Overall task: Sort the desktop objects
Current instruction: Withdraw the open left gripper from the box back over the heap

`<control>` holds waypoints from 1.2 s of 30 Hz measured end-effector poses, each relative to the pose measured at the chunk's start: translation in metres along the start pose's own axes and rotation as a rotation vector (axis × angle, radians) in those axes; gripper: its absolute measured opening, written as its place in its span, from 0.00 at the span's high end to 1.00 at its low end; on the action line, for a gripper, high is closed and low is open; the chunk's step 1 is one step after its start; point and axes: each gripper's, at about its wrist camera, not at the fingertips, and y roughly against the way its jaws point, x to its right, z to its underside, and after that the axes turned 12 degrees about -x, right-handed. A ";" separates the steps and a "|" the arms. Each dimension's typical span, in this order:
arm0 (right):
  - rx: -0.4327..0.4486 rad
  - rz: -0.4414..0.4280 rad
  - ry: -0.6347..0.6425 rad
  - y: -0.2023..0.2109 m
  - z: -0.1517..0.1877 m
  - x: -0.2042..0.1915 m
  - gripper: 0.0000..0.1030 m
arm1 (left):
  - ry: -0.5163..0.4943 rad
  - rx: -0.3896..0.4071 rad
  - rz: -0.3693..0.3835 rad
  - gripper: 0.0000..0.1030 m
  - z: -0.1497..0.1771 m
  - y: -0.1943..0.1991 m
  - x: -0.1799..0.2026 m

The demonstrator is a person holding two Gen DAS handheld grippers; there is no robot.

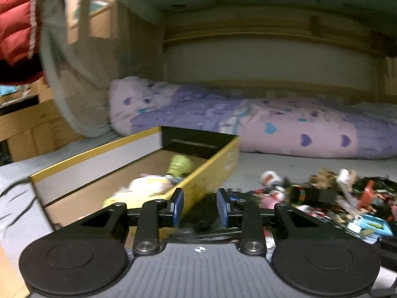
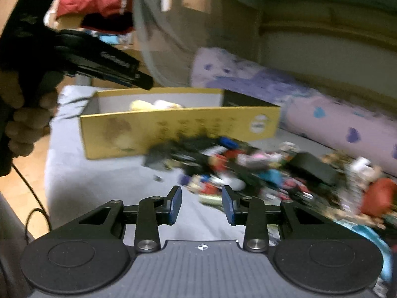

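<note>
A yellow cardboard box [image 1: 211,171] lies open on the grey bed sheet, with pale yellow and green soft toys [image 1: 148,183] inside. It also shows in the right wrist view [image 2: 178,129]. A heap of small colourful toys and objects [image 2: 260,171] lies to the right of the box, also seen in the left wrist view [image 1: 322,198]. My left gripper [image 1: 200,206] is open and empty, hovering at the box's near right wall, over a dark object. My right gripper [image 2: 201,204] is open and empty, just short of the heap's near edge. The left gripper [image 2: 119,70] shows above the box.
A rolled purple and pink quilt [image 1: 273,124] lies behind the box and heap. A grey sheet [image 2: 99,178] covers the surface. A red jacket [image 1: 17,24] and a grey hanging cloth [image 1: 74,74] are at the left. Wooden floor [image 2: 24,173] lies beyond the left edge.
</note>
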 end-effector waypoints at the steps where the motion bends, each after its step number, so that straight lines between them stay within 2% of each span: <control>1: -0.007 0.016 -0.021 0.005 0.003 0.007 0.65 | -0.013 -0.006 0.015 0.70 0.001 -0.001 0.009; 10: -0.012 0.086 -0.071 0.036 0.020 0.044 0.66 | -0.063 -0.001 0.083 0.70 0.010 0.006 0.062; 20: -0.059 0.172 -0.142 0.085 0.051 0.083 0.66 | -0.092 -0.084 0.182 0.71 0.036 0.011 0.104; 36: -0.071 0.228 -0.243 0.113 0.084 0.121 0.68 | -0.217 -0.139 0.299 0.71 0.056 0.006 0.177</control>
